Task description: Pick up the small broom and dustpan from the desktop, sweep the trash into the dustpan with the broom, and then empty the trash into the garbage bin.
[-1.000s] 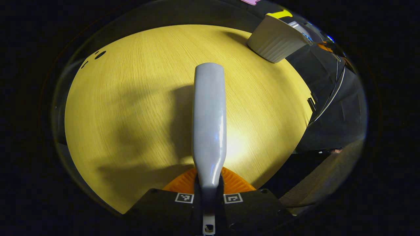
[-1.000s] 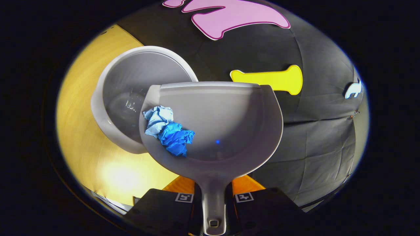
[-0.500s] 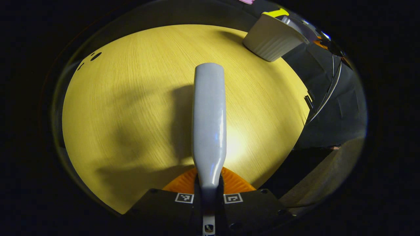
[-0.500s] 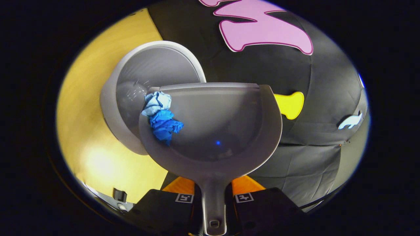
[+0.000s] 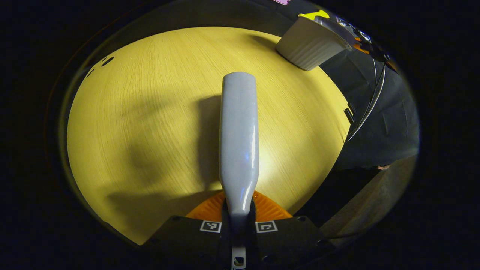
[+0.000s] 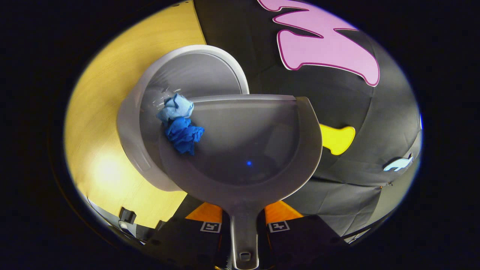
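Two steps look done: both tools are picked up and the trash [image 6: 180,122] (a crumpled blue wad) is in the dustpan [image 6: 243,150]. My right gripper [image 6: 243,228] is clamped on the dustpan's handle, the pan tilted ahead of it with its left lip over the garbage bin [image 6: 187,75]; the wad sits at that lip, not yet dropped. My left gripper [image 5: 239,227] grips the broom [image 5: 239,131], held above the desktop [image 5: 150,112]. Only emptying remains, I judge.
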The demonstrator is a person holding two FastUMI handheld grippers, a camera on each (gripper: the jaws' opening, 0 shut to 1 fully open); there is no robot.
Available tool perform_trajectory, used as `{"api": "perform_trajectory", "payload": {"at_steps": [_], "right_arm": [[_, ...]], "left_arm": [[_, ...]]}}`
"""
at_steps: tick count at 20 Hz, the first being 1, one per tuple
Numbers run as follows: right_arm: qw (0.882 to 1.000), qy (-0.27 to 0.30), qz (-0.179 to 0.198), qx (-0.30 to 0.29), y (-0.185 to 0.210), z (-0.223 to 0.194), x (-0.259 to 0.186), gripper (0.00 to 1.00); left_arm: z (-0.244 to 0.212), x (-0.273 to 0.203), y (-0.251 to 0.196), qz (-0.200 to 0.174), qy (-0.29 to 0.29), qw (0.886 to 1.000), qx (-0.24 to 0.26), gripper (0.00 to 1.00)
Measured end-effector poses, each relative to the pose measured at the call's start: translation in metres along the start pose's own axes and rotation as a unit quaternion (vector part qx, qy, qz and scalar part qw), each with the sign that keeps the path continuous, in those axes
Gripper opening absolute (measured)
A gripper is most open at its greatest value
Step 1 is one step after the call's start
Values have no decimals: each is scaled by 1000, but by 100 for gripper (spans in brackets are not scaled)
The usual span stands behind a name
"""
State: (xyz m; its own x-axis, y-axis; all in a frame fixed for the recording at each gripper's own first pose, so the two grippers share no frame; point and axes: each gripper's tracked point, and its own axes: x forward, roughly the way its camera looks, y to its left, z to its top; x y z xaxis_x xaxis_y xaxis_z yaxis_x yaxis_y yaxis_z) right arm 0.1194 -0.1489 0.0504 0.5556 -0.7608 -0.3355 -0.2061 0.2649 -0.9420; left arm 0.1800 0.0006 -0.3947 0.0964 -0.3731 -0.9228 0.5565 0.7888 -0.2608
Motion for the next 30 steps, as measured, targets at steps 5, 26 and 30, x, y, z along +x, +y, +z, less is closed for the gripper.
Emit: {"api": "perform_trajectory", "payload": {"at_steps": [5,26,30], "right_arm": [[1000,-4,-2,-5,-1,0,2,30],[885,-90,150,432,12,-18,-60,31],[867,-130,179,448,27,1,-94,31]], "left_arm": [[1,0,1,5,2,1000,5,19],[-1,-4,-3,66,-35,997,-21,19],[-1,-7,-8,77,-40,996,-36,18]]}}
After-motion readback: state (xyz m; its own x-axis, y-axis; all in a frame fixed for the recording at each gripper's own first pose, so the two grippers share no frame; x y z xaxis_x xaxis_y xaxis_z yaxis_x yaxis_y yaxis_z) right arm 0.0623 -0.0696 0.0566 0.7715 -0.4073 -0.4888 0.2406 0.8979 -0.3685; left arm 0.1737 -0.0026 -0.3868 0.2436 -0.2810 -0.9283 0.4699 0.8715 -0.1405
